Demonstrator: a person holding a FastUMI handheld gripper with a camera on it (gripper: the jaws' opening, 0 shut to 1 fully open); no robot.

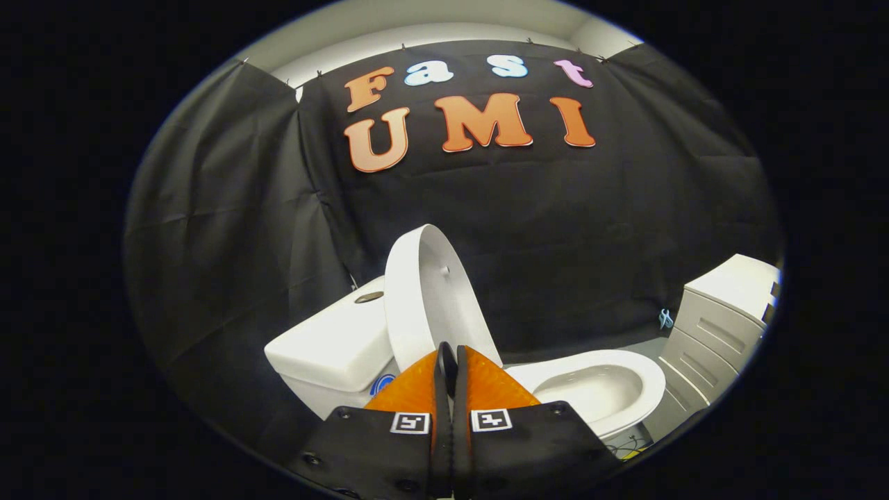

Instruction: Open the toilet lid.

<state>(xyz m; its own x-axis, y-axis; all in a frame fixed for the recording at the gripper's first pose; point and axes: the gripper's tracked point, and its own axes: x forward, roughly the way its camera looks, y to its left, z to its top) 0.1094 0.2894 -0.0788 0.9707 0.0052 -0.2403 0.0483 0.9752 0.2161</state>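
Because the toilet lid already stands raised, leaning back toward the tank, I judge the opening itself to be done and my tool free to come away. My gripper points at the lower part of that lid, and its two fingers lie pressed together with only a thin dark seam between them, holding nothing; whether their tips touch the lid's inner face I cannot tell, since they overlap its lower edge from my vantage. The lid is just ahead of the fingers and slightly to the left, tall and oval, its inner face turned toward the bowl. The bowl lies open to the right of the fingers, its rounded seat rim bare and its hollow plainly exposed. The tank sits left of the lid with a flush button on top; the lid's back appears to rest near or against it, which is likely what keeps it upright. Beyond the bowl, farther right, stands a pale cabinet with drawer fronts, well apart from my fingers. A black cloth wall hangs behind everything. The open room is straight back toward me and above the bowl; the lid's curved edge and the seat rim are the nearest things to catch on.
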